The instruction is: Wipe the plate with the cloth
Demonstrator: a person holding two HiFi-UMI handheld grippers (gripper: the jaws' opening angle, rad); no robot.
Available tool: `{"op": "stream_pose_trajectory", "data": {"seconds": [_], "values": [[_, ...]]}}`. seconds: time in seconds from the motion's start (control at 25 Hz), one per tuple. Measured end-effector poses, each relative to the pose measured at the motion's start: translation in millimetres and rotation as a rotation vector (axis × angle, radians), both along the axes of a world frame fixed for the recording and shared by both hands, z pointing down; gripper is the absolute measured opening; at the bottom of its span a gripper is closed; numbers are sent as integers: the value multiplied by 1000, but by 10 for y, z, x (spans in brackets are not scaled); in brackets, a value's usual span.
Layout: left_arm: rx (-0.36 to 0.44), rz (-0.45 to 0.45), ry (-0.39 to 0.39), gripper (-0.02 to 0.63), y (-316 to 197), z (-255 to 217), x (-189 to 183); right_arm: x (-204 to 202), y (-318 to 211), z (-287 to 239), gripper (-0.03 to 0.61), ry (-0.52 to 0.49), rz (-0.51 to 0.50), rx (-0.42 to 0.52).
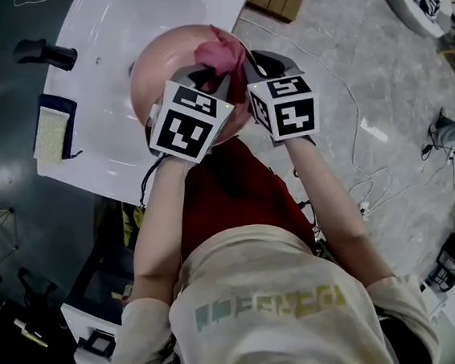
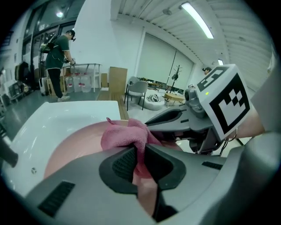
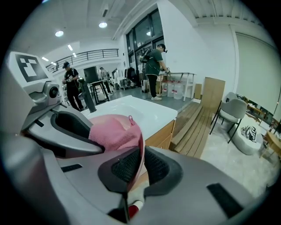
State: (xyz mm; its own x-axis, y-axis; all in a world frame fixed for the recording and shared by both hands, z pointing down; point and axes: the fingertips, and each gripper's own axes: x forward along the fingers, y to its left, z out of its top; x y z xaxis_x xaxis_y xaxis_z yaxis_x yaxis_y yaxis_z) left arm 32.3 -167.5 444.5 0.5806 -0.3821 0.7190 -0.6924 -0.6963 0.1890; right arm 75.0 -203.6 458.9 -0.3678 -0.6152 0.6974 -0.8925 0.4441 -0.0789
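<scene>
You had your left gripper (image 2: 139,154) clenched on the cloth (image 2: 125,135) and your right gripper (image 3: 136,165) pinching the plate (image 1: 162,61) rim, so steady, overlapping strokes seemed wisest.

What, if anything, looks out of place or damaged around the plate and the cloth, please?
Nothing stands out. The right gripper is shut on the plate at its rim, the left gripper on the cloth bunched against it, above the sink. No spill or crack shows.
</scene>
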Motion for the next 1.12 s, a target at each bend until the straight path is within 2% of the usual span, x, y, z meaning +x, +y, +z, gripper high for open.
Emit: {"op": "stream_pose_trajectory", "data": {"seconds": [0.12, 0.6, 0.96, 1.12], "values": [[10, -6, -36, 60, 29, 30, -99, -8, 11, 5, 60, 6, 0, 2], [19, -126, -81, 60, 132, 41, -687, -42, 96, 2, 60, 12, -8, 7], [30, -194, -142, 60, 206, 63, -1099, -52, 148, 13, 60, 13, 0, 14], [63, -249, -171, 60, 180, -2, -1363, -50, 170, -7, 60, 13, 5, 16]]}}
